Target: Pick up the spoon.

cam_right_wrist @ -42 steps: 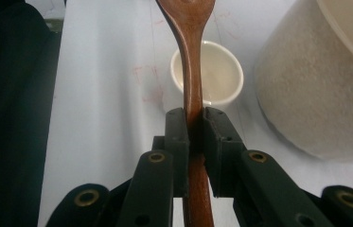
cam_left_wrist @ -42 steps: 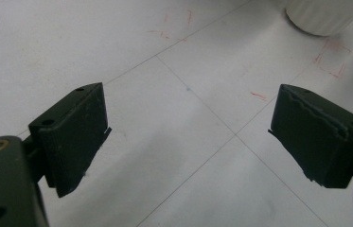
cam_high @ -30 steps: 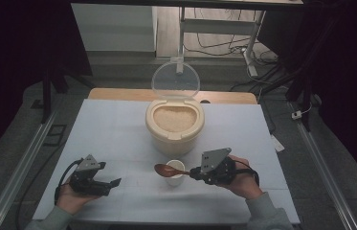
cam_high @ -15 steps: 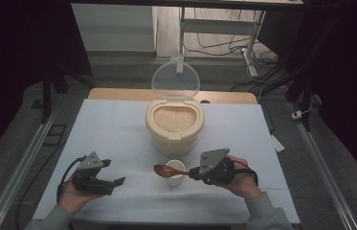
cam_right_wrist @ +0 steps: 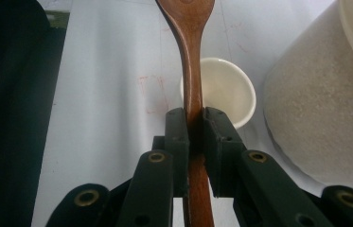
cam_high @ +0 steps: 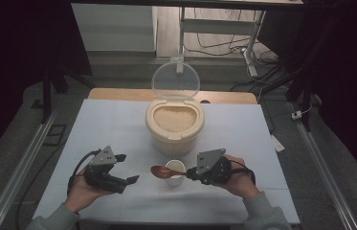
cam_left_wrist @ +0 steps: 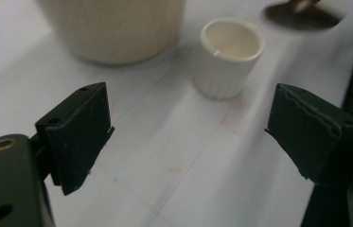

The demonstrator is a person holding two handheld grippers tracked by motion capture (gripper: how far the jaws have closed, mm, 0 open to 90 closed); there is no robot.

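A cream rice container (cam_high: 173, 125) stands mid-table, full of rice, with its clear lid (cam_high: 176, 79) tipped up behind it. Just in front sits a small white cup (cam_high: 176, 179), empty as far as the left gripper view shows it (cam_left_wrist: 231, 56). My right gripper (cam_high: 193, 173) is shut on the handle of a wooden spoon (cam_high: 161, 171), whose bowl hovers at the cup's left rim. In the right gripper view the pads (cam_right_wrist: 179, 125) clamp the spoon (cam_right_wrist: 190, 80) above the cup (cam_right_wrist: 226, 92). My left gripper (cam_high: 126, 168) is open and holds nothing, left of the cup; in its own view the jaws stand wide apart (cam_left_wrist: 188, 127).
A pale sheet covers the table (cam_high: 243, 134), with bare room on both sides of the container. The wooden table edge (cam_high: 118, 94) lies at the back. Metal rails (cam_high: 27, 158) run along both sides. The container wall (cam_right_wrist: 316, 104) stands close to the right gripper.
My left gripper has lifted and shifted right, toward the cup, jaws still open. The right gripper and spoon have stayed put.
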